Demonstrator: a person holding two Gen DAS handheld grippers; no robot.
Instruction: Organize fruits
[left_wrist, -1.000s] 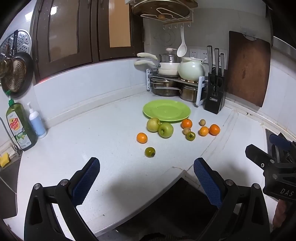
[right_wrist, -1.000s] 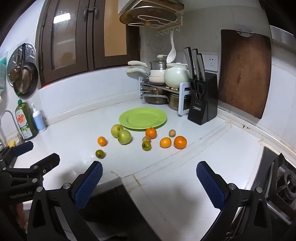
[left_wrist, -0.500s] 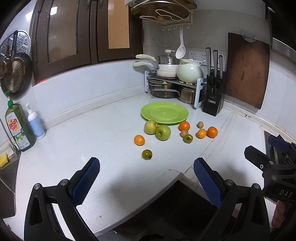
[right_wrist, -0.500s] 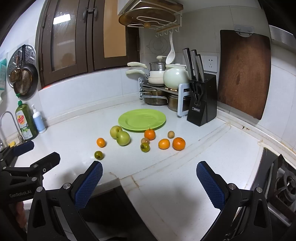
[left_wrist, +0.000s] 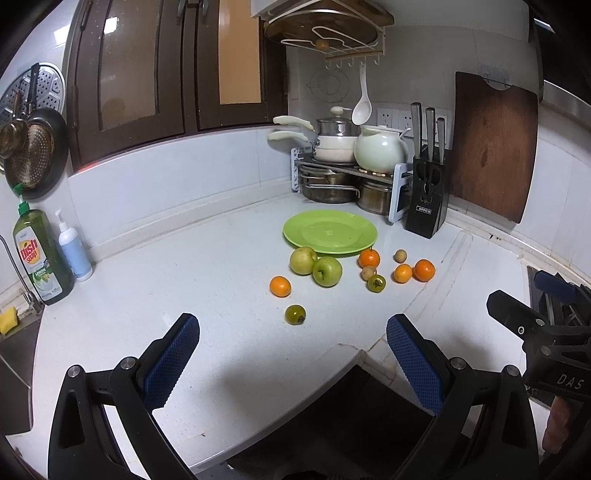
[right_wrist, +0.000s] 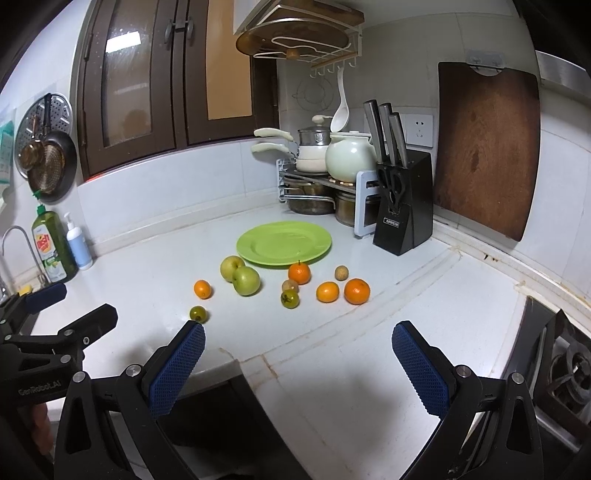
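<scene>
Both the left gripper (left_wrist: 291, 354) and the right gripper (right_wrist: 297, 363) hang at the white table's (left_wrist: 184, 288) front edge, fingers spread wide, holding nothing. The fruits lie loose mid-table, just before the empty round green plate (left_wrist: 330, 232) toward the back corner. Nothing's started; the next move looks like reaching for the nearest small green fruit (left_wrist: 295, 314).

Readable: "dish soap" and "LEMON" on the green bottle (left_wrist: 38, 254), "OPPEIN" on the knife block (left_wrist: 424, 210), "DAS" on the right gripper (left_wrist: 546, 339), "GenRobot.AI" on the left gripper (right_wrist: 48, 354).
</scene>
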